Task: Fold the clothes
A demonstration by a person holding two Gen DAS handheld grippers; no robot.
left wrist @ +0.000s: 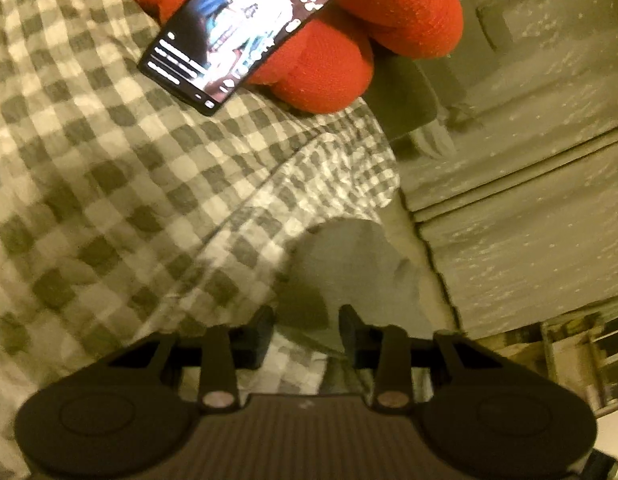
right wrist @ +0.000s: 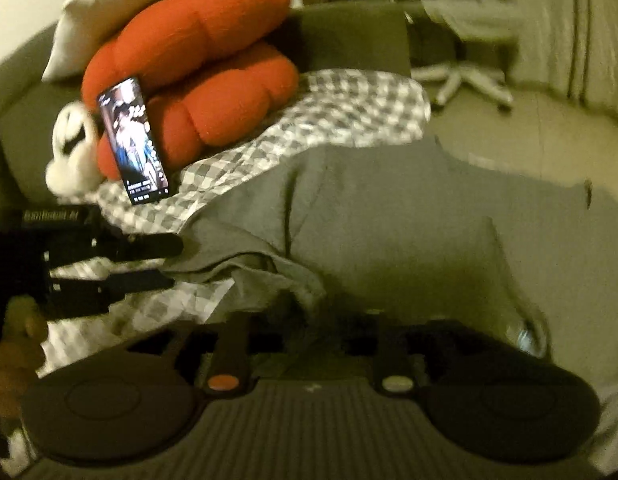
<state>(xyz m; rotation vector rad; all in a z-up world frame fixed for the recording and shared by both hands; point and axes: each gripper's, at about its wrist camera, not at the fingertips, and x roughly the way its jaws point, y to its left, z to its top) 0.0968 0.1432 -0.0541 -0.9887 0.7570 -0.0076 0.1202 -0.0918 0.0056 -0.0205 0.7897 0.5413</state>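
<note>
Left wrist view. The left gripper (left wrist: 307, 320) hangs low over the bedding with its two fingers spread apart, released; a fold of grey garment (left wrist: 349, 264) lies in the gap and just ahead of the tips, though whether either finger touches the cloth cannot be told through the blur. To the left of this claw and beyond it spreads a checked bedsheet (left wrist: 109, 184), creased on a diagonal. Farther ahead, a red cushion (left wrist: 389, 20) rests on the sheet, and a lit phone (left wrist: 249, 28) leans against it, screen upward. To the right of the claw, pale speckled floor (left wrist: 529, 200) lies below the bed's edge.

Right wrist view. The right gripper (right wrist: 309, 328) sits pressed against the near edge of the grey garment (right wrist: 389, 220); its fingertips are lost in dark cloth and shadow, so its state cannot be told. The garment lies bunched directly ahead of this claw, draped across the checked bedsheet (right wrist: 349, 108) and reaching to the right. To the left of the claw, the left gripper (right wrist: 171, 260) enters from the side, fingers parted, tips at the garment's rumpled left edge; a hand (right wrist: 13, 344) is seen behind it. Farther off to the left stand the phone (right wrist: 133, 140), the red cushion (right wrist: 205, 80), a white soft object (right wrist: 71, 148), and a pale pillow (right wrist: 121, 4).
</note>
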